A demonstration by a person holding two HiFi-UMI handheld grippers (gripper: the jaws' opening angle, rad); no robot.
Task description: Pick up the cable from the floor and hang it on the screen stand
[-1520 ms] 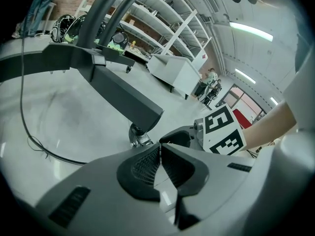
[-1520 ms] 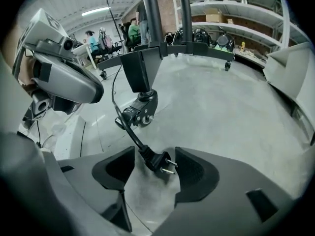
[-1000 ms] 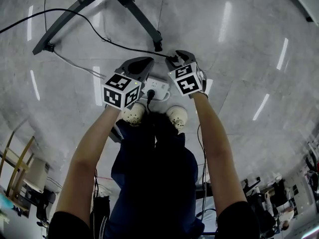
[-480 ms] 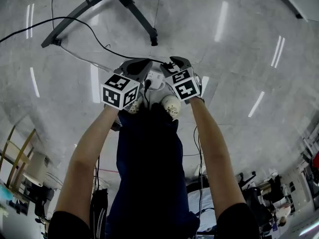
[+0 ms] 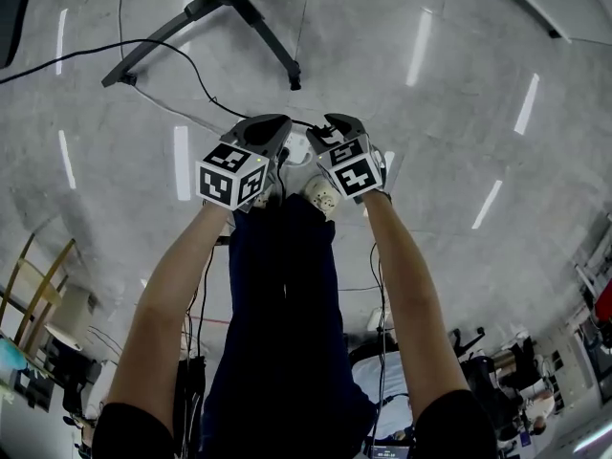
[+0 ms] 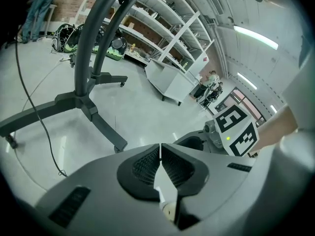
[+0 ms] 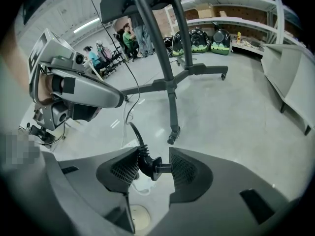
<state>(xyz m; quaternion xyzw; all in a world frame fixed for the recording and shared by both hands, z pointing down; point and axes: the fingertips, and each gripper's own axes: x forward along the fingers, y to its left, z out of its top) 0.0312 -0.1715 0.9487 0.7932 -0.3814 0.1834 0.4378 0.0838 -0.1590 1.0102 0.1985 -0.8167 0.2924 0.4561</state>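
Grey polished floor (image 5: 459, 84) fills the head view, with the screen stand (image 7: 170, 87) at eleven o'clock of our hands. Our right tongs (image 7: 153, 166) pinch the black plug (image 7: 146, 162) of the cable (image 7: 137, 135) end to end, up off the floor. Our left tongs (image 6: 160, 154) are pressed together on what we take for a white lead (image 6: 165, 193). The cable trails toward ten o'clock across a stand leg, so it may snag there. The plug, held by its ends, could pivot out, and the white power strip (image 7: 140, 186) at its six o'clock may add pull.
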